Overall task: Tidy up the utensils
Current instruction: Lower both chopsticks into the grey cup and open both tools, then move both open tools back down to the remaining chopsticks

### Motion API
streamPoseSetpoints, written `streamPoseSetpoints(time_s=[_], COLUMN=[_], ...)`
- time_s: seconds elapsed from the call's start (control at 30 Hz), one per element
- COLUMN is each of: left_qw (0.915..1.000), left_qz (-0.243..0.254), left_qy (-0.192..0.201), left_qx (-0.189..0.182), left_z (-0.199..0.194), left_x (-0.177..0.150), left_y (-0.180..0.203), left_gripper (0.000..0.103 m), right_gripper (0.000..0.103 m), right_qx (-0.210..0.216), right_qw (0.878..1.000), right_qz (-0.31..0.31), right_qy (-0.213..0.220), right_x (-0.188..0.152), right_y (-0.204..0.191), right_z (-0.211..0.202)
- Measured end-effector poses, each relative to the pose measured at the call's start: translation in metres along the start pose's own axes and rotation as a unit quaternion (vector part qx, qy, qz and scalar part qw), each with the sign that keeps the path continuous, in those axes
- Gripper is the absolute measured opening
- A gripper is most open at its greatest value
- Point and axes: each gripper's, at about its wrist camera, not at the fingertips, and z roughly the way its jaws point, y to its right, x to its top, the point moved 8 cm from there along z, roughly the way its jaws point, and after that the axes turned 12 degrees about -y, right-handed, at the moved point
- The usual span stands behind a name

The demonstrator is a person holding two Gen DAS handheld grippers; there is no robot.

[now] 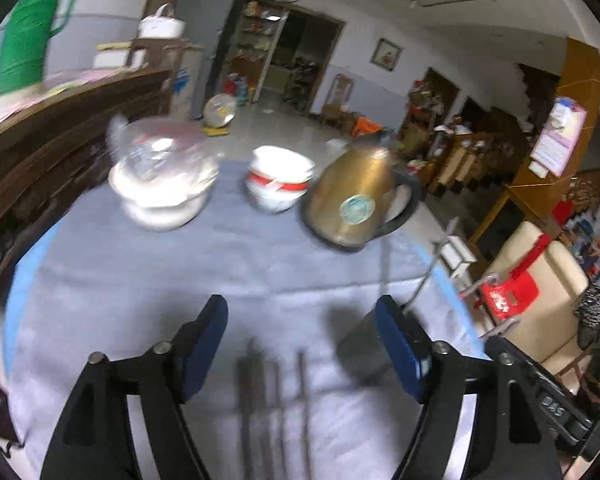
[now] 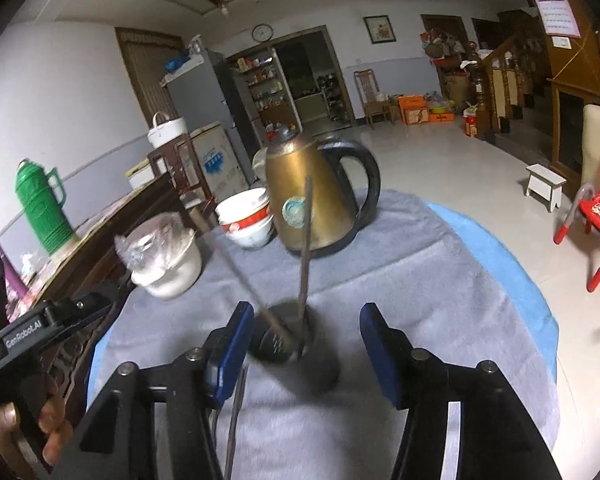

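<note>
- At 10 o'clock on the grey cloth [image 2: 420, 280] stands a white pot [image 2: 172, 268] topped with crinkled plastic, its contents hidden; at 12 o'clock stacked bowls [image 2: 248, 220], then a brass kettle [image 2: 312, 196].
- A dark cup [image 2: 296, 352] holds two long utensils [image 2: 306, 240], handles rising toward 12 and 11 o'clock.
- Left gripper [image 1: 302, 344]: jaws apart, gripping nothing; loose utensils [image 1: 276, 400] lie below it on the cloth, long axes running 6 to 12 o'clock.
- Right gripper [image 2: 306, 350]: jaws spread either side of the cup; contact unclear.
</note>
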Motion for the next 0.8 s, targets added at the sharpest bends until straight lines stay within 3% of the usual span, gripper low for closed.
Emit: streamPoseSetpoints(time_s=[0.2, 0.4, 0.53, 0.8], left_qw=[0.9939, 0.9811, 0.9762, 0.9731], left_qz=[-0.053, -0.062, -0.053, -0.042], left_qy=[-0.09, -0.166, -0.191, -0.208], left_qx=[0.035, 0.078, 0.087, 0.089], left_z=[0.031, 0.052, 0.06, 0.068], left_x=[-0.057, -0.11, -0.126, -0.131], left_y=[-0.063, -0.097, -0.101, -0.099], left_gripper=[0.077, 0.077, 0.077, 0.077], right_gripper=[0.059, 0.058, 0.044, 0.035], right_qx=[0.022, 0.027, 0.033, 0.037], right_qw=[0.994, 0.975, 0.966, 0.954], right_qz=[-0.013, -0.029, -0.029, -0.021], right_qy=[-0.106, -0.221, -0.253, -0.298], right_x=[-0.066, -0.122, -0.129, -0.126], right_y=[-0.02, -0.04, -0.051, -0.071], right_z=[0.04, 0.09, 0.109, 0.142])
